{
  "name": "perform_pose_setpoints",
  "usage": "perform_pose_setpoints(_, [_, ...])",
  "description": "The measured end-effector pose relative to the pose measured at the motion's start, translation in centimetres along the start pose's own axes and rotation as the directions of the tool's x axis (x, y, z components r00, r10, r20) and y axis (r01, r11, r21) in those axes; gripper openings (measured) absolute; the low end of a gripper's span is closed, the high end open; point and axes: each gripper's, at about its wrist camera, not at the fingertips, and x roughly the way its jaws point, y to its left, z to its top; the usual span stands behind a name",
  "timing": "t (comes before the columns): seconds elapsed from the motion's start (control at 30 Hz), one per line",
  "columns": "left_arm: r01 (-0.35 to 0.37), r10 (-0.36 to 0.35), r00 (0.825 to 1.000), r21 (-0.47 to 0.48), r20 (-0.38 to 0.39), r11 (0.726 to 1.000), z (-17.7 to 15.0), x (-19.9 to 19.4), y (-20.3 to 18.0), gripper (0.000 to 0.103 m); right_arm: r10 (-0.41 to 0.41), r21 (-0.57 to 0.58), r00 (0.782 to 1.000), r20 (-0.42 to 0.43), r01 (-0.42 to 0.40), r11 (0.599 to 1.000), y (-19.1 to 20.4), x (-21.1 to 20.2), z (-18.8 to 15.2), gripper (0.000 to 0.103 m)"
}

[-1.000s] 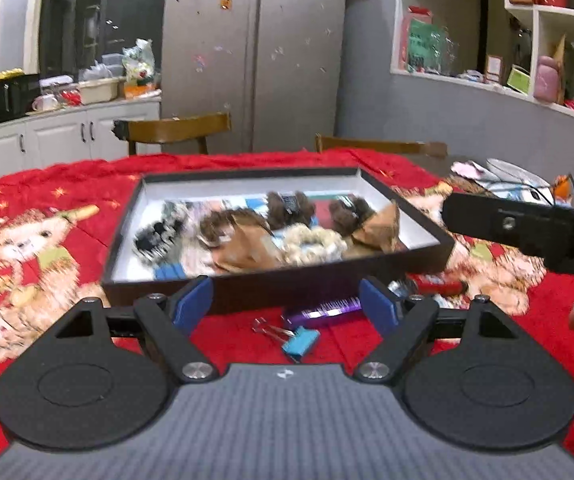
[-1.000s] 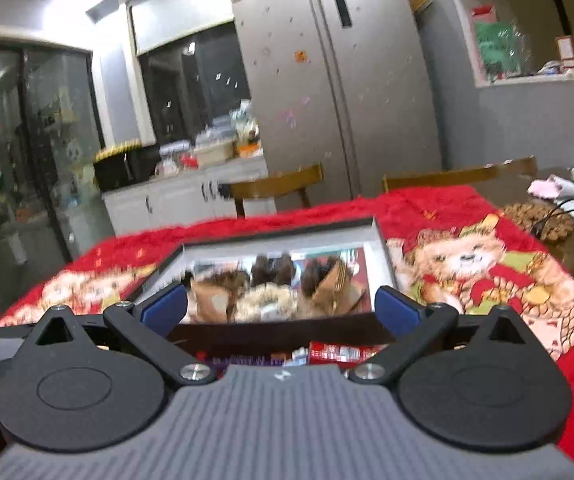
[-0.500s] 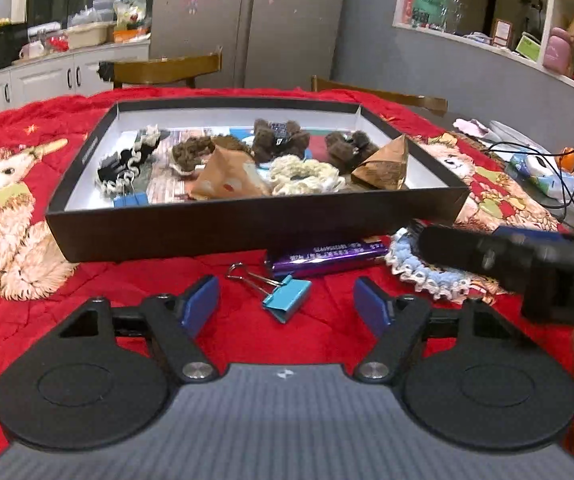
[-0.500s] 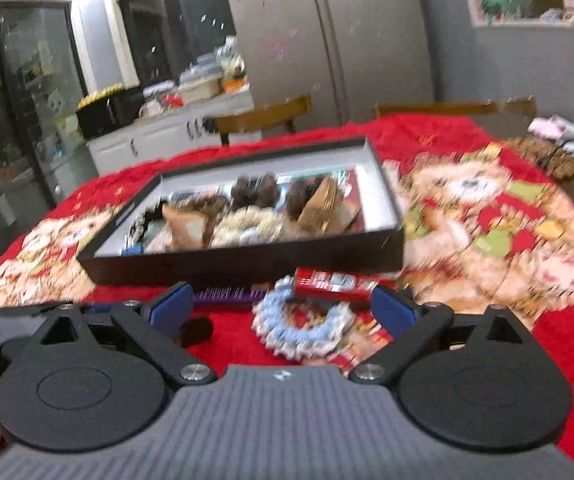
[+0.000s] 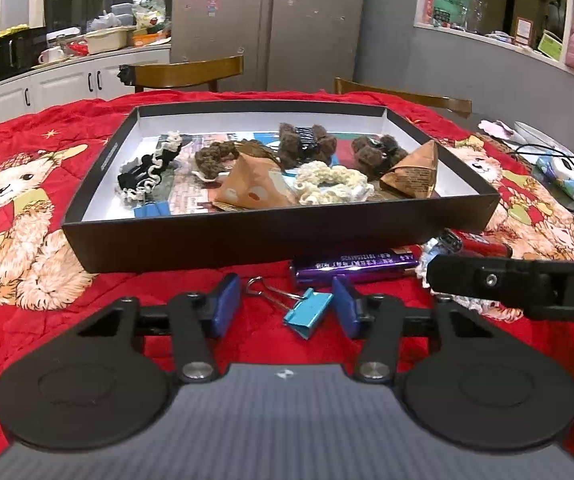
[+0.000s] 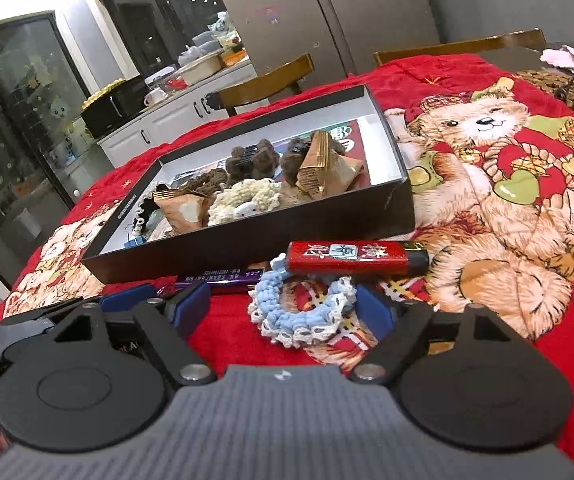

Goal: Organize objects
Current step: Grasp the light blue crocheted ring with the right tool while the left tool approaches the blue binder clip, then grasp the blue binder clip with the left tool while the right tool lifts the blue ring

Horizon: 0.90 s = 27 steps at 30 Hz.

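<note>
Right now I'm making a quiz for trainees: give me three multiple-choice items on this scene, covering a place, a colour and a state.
1. Where is the red lighter?
A. in the box
B. on the cloth before the box
C. on a chair

2. What colour is the binder clip?
A. blue
B. green
C. yellow

3. The right gripper is:
A. shut on the lighter
B. shut and empty
C. open around the blue scrunchie

Key: B, it lies outside the black box; A, its body is blue; C, its pads stand clear of the scrunchie.

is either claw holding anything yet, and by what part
Nothing is held yet. The left claw brackets the blue binder clip, the right claw the blue scrunchie; both have been closing, pads not pressing.
</note>
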Motion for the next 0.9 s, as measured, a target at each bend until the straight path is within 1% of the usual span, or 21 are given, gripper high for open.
perform_pose_setpoints(0.03, [0.002, -0.002, 1.000, -0.001, 0.001, 1.000, 0.0, 0.0, 0.1, 0.055, -0.014, -0.025, 1.000, -0.001, 0.014, 1.000, 0.3, 0.1, -0.1, 0.078])
perform_pose_setpoints(0.1, [0.006, -0.006, 1.000, 0.006, 0.001, 1.000, -0.1, -0.2, 0.1, 0.055, -0.046, -0.068, 0.999, 0.009, 0.047, 0.997, 0.7, 0.3, -0.2, 0.068])
perform_pose_setpoints(0.17, [0.014, -0.014, 1.000, 0.013, 0.002, 1.000, -0.3, -0.4, 0.1, 0.055, -0.054, -0.075, 0.998, 0.018, 0.055, 0.996, 0.7, 0.5, -0.3, 0.066])
perform_pose_setpoints(0.23, [0.016, -0.016, 1.000, 0.019, 0.003, 1.000, -0.4, -0.6, 0.1, 0.055, -0.070, -0.097, 0.997, 0.026, 0.072, 0.993, 0.8, 0.6, -0.4, 0.059])
perform_pose_setpoints(0.33, [0.013, -0.013, 1.000, 0.021, 0.003, 1.000, -0.4, -0.7, 0.0, 0.055, -0.113, -0.160, 0.993, 0.036, 0.117, 0.980, 1.6, 0.9, -0.7, 0.047])
perform_pose_setpoints(0.4, [0.011, -0.011, 1.000, 0.017, 0.005, 1.000, -0.5, -0.7, 0.0, 0.055, -0.120, -0.172, 0.992, 0.037, 0.125, 0.977, 1.7, 1.0, -0.7, 0.034])
perform_pose_setpoints(0.47, [0.008, -0.008, 1.000, 0.015, 0.005, 1.000, -0.5, -0.7, 0.1, 0.055, -0.116, -0.168, 0.992, 0.041, 0.122, 0.978, 1.6, 0.9, -0.6, 0.026])
perform_pose_setpoints(0.6, [0.000, 0.000, 1.000, 0.023, 0.007, 1.000, -0.6, -0.8, -0.1, 0.055, -0.113, -0.165, 0.992, 0.056, 0.121, 0.979, 1.5, 0.7, -0.7, 0.021])
perform_pose_setpoints(0.77, [-0.019, 0.018, 1.000, 0.037, 0.013, 0.999, -0.6, -1.0, -0.3, 0.055, -0.105, -0.180, 0.991, 0.083, 0.119, 0.977, 1.8, 0.1, -0.8, 0.019])
perform_pose_setpoints(0.9, [-0.010, 0.009, 0.999, 0.034, 0.031, 0.999, -0.7, -1.3, -0.1, 0.055, -0.067, -0.217, 0.991, 0.115, 0.091, 0.972, 2.5, -0.6, -1.0, 0.015])
